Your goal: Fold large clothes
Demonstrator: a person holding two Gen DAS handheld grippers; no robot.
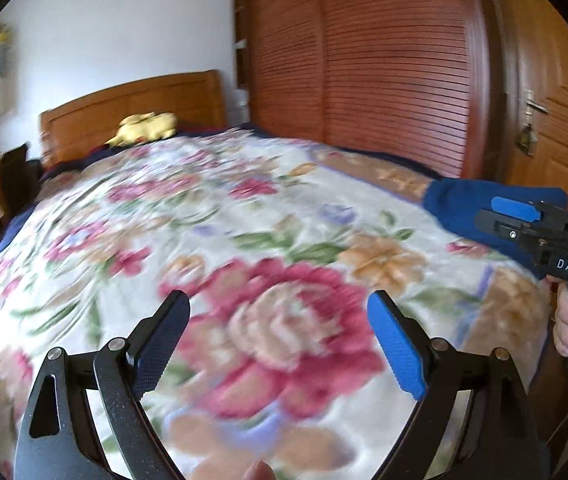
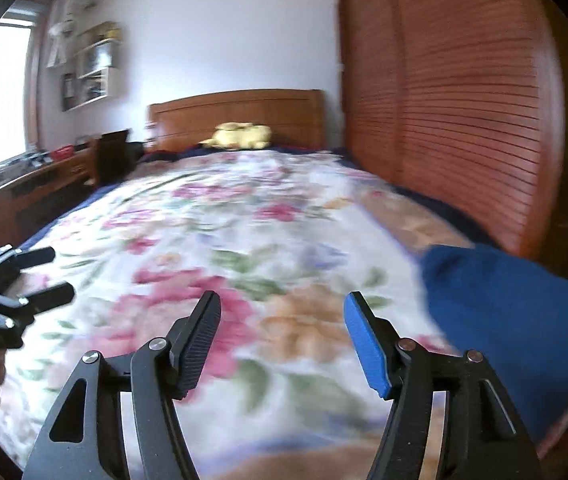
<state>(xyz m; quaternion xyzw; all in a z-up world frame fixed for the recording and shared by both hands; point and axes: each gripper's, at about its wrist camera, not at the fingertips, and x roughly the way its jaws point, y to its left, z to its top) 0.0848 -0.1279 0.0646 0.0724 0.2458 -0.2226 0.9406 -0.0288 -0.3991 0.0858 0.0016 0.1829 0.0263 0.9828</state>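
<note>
A dark blue garment (image 1: 464, 208) lies bunched at the right edge of the bed, on the floral blanket (image 1: 244, 240). In the right wrist view the garment (image 2: 516, 320) is just right of my right gripper (image 2: 282, 340), which is open and empty above the blanket (image 2: 244, 220). My left gripper (image 1: 278, 340) is open and empty over a large pink flower. The right gripper also shows at the right of the left wrist view (image 1: 524, 216), close over the garment. The left gripper shows at the left edge of the right wrist view (image 2: 44, 276), open.
A wooden headboard (image 2: 240, 116) and a yellow plush toy (image 2: 240, 136) are at the far end of the bed. A slatted wardrobe (image 2: 464, 100) runs along the right. A desk (image 2: 32, 184) stands at the left under a window. A door (image 1: 556, 140) is at the far right.
</note>
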